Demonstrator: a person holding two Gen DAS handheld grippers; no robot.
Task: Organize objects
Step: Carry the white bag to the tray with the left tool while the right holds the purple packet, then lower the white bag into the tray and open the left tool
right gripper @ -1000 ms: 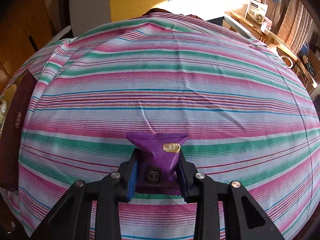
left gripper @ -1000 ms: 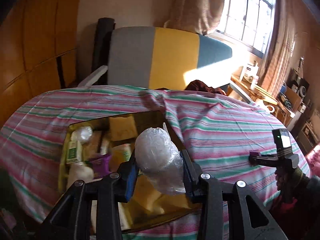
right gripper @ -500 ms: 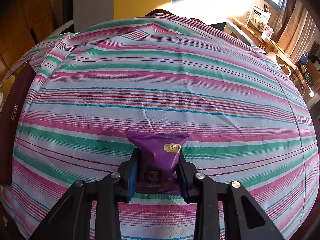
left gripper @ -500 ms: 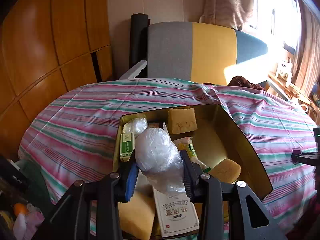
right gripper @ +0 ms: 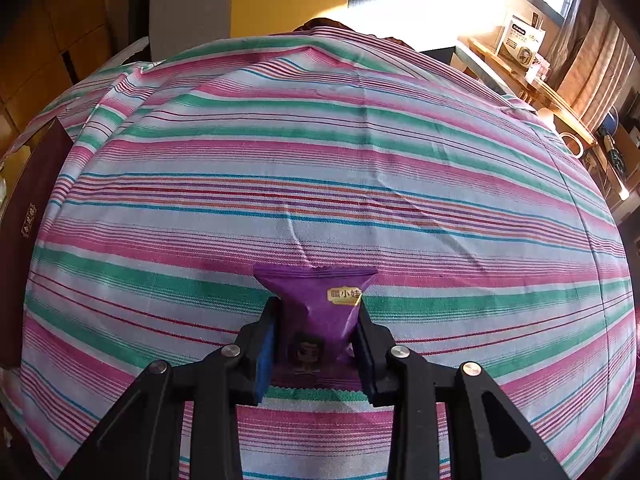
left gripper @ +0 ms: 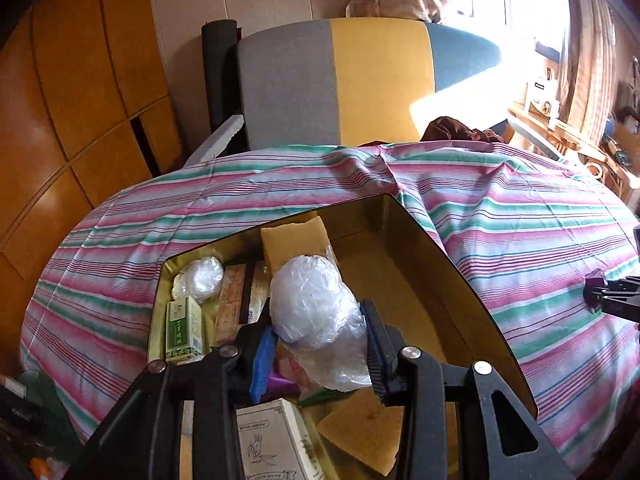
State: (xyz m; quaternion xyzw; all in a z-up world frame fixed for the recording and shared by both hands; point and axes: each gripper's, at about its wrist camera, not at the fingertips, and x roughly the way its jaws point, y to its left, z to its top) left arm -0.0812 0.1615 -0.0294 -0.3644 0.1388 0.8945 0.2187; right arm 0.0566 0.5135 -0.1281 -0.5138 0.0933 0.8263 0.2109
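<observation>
1. The left hand-held gripper [left gripper: 318, 344] is closed on a white lump wrapped in clear plastic [left gripper: 314, 306]; the pads pinch its crinkled lower part and the bulb stands above the fingers.
2. It tilts downward over the gold-lined box [left gripper: 460, 280], which lies on the striped cloth [left gripper: 520, 216]; the lump hangs above the box's middle and does not yet rest inside.
3. The right hand-held gripper [right gripper: 316, 336] is clamped on a purple snack packet [right gripper: 320, 304], pointing steeply down at bare striped cloth, well right of the box.
4. The box already holds several things: a second wrapped ball [left gripper: 202, 278] at far left, a green carton [left gripper: 184, 330], yellow sponge pieces [left gripper: 294, 240] and a printed white carton [left gripper: 276, 440] near.
5. My reading: sorting is well under way, with the lump next to drop and the packet still to go in.
6. No other loose item shows on the cloth.
</observation>
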